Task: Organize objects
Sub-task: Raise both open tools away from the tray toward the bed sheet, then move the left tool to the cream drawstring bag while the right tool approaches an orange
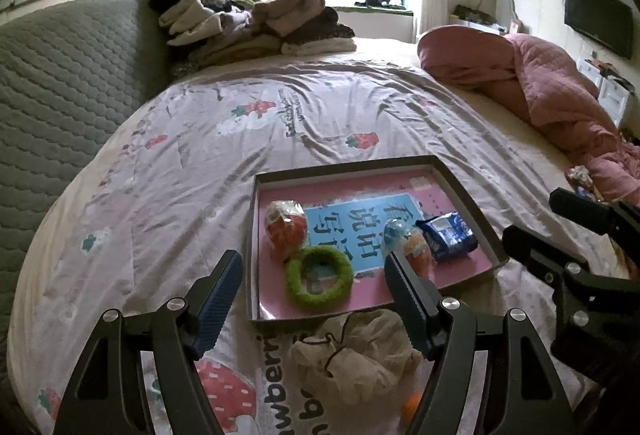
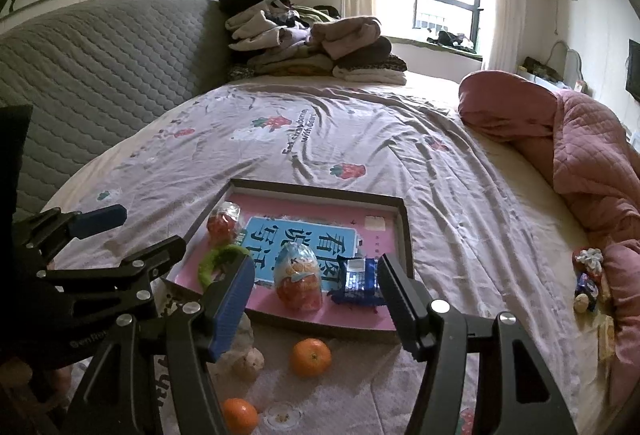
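A shallow dark-rimmed tray [image 1: 468, 195] [image 2: 406, 231] with a pink and blue printed bottom lies on the bed. In it are two orange snack packets [image 1: 286, 229] [image 1: 412, 245], a green fuzzy ring [image 1: 320, 277] and a blue biscuit packet [image 1: 448, 235]. A crumpled beige cloth pouch [image 1: 356, 355] lies in front of the tray, between my left gripper's open fingers [image 1: 314, 299]. My right gripper [image 2: 316, 295] is open and empty, just before the tray's near edge. Two tangerines [image 2: 311, 357] [image 2: 239, 415] lie on the sheet below it.
The bed has a strawberry-print sheet [image 1: 280, 123]. A pink quilt [image 2: 580, 155] is bunched at the right with small wrapped items [image 2: 586, 275] beside it. Folded clothes [image 1: 248, 23] are stacked at the far end. A grey padded headboard [image 1: 60, 75] runs along the left.
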Demonstrator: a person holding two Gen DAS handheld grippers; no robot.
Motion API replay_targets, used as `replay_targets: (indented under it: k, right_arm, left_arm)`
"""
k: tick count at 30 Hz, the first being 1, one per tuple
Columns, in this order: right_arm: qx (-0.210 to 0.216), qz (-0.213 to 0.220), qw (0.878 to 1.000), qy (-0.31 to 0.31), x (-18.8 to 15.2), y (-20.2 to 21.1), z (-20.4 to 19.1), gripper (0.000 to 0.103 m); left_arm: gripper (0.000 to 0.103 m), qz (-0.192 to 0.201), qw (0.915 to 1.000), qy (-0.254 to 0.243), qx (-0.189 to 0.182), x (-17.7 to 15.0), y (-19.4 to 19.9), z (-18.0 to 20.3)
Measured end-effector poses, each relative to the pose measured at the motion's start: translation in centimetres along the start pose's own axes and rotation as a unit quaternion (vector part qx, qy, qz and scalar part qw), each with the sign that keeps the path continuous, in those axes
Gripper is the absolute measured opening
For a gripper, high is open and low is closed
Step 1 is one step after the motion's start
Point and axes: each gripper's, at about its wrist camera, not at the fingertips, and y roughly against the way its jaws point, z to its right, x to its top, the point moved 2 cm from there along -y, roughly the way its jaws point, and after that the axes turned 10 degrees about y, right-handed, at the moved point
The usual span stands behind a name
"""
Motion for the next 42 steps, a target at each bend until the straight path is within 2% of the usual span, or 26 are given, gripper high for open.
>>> replay_targets:
  k: [23, 42]
  right_arm:
    - [0.010, -0.018, 1.000, 0.006, -3.0, 0.1, -0.6, 0.063]
    - [0.020, -0.031, 0.999, 0.016, -4.9, -0.3, -2.1, 0.063]
  left_arm:
    - [0.075, -0.039, 0.9991, -0.008, 0.013, -4.6, -1.4, -0.7]
    - [0.075, -0.052, 0.9984, -0.006, 0.020, -6.7, -2.2, -1.3]
